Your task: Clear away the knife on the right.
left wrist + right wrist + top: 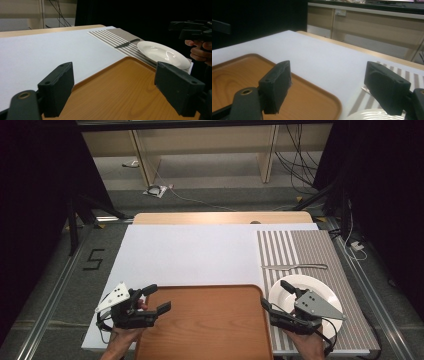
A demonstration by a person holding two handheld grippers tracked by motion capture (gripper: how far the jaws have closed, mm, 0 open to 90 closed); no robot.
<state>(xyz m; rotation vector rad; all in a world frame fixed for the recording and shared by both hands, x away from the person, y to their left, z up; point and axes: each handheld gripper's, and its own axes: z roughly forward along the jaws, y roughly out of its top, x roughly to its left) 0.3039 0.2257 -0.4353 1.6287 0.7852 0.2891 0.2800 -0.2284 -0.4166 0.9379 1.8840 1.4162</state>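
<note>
Both grippers stand wide apart with nothing between their jaws: the left gripper point(152, 306) hovers at the left rim of the wooden tray point(205, 330), and the right gripper point(276, 307) hangs over the near left edge of the white plate point(325, 291). The plate rests on the striped placemat point(320, 252) just right of the tray, with a table knife point(294, 266) lying crosswise on the mat just beyond it; the tray sits on the white table cover point(190, 252) at the near edge, bare of any load. The work in hand looks like taking the plate and setting it onto the tray. To do that well, the right gripper should come down so one jaw slides under the plate's raised rim and the other lands on top of it, biting on the rim nearest the tray, where the lip stands off the mat. A shallow, glazed plate is likely to slip, so the grip should close firmly and square to the rim before any lift. Keep the plate level, raise it just enough to pass over the tray's lip, and steer clear of the knife. The left gripper can steady the tray by its left rim so it does not slide.
</note>
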